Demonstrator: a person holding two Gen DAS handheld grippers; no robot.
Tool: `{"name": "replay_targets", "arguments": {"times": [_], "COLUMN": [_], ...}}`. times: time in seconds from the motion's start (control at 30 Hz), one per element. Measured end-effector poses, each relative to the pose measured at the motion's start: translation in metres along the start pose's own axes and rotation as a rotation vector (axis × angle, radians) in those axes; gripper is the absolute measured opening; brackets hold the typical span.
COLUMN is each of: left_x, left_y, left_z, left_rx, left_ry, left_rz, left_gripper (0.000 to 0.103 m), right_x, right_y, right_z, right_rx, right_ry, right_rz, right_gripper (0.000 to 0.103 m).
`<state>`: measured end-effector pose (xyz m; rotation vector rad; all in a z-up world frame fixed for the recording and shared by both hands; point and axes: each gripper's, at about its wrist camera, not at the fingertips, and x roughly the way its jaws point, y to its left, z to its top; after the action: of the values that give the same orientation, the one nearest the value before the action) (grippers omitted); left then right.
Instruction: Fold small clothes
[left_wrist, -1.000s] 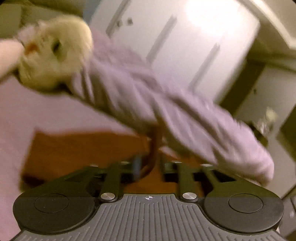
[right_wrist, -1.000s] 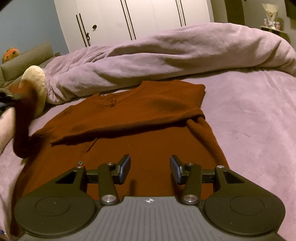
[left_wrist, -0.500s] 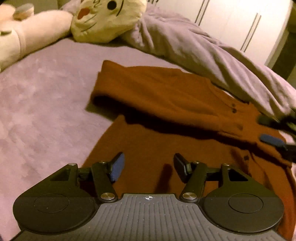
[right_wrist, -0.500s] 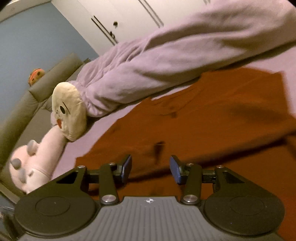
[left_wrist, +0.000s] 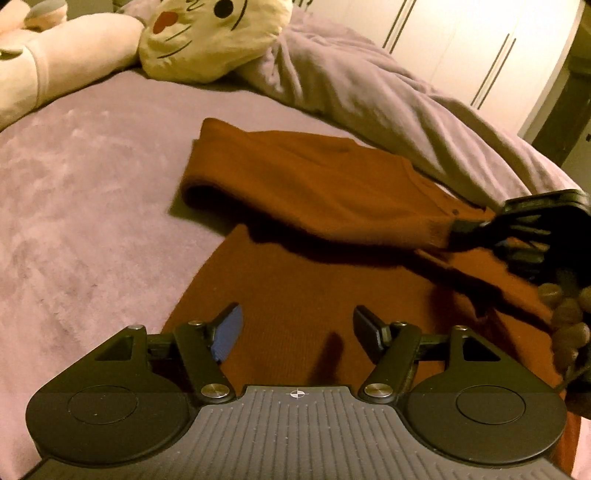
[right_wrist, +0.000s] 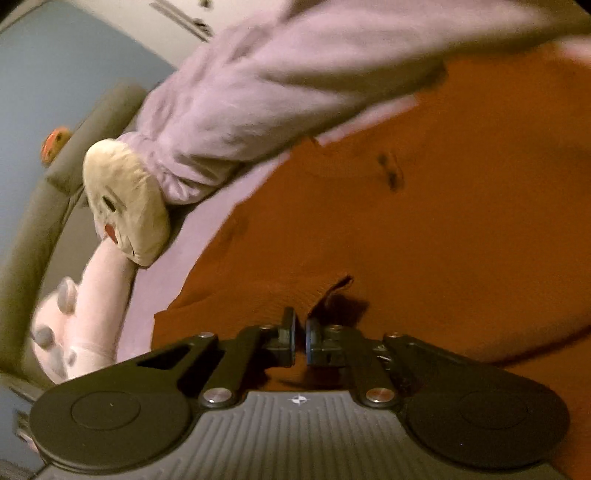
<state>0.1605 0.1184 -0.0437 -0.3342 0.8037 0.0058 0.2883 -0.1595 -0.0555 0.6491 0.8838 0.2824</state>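
Left wrist view: rust-brown top (left_wrist: 317, 192) lies partly folded on a lilac bedspread (left_wrist: 92, 192). Left gripper (left_wrist: 297, 328) hovers, jaws just widened (nothing between); right gripper (right_wrist: 300, 339) pinches the top's edge.

tongs (right_wrist: 300, 338): pinched on sweater (right_wrist: 461, 240) edge | bedspread (right_wrist: 207, 236): plush toy (right_wrist: 125, 206)

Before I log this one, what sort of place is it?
Most likely a bedroom: a rust-brown knit sweater lies on a bed with a lilac fleece cover, beside a rumpled lilac duvet, a cream-faced plush toy and white wardrobe doors.
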Motion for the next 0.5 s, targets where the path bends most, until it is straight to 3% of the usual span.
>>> {"name": "replay_targets", "arguments": {"times": [0.13, 0.27, 0.37, 0.5], "left_x": [-0.002, 0.001, 0.002, 0.001], "left_y": [-0.001, -0.006, -0.013, -0.018], "left_z": [-0.001, -0.002, -0.002, -0.001], "left_rx": [0.010, 0.016, 0.021, 0.042], "left_ry": [0.002, 0.003, 0.009, 0.012], "left_rz": [0.005, 0.021, 0.031, 0.029], "left_gripper": [0.072, 0.075, 0.077, 0.079], "right_x": [-0.046, -0.095, -0.106, -0.110], "right_y": [0.007, -0.015, -0.041, -0.085], "right_z": [0.005, 0.006, 0.009, 0.010], "right_rx": [-0.161, -0.267, -0.251, -0.086], "right_ry": [-0.185, -0.393, -0.405, -0.338], "right_rz": [-0.069, -0.297, -0.429, -0.434], "right_gripper": [0.001, 0.001, 0.001, 0.006]}}
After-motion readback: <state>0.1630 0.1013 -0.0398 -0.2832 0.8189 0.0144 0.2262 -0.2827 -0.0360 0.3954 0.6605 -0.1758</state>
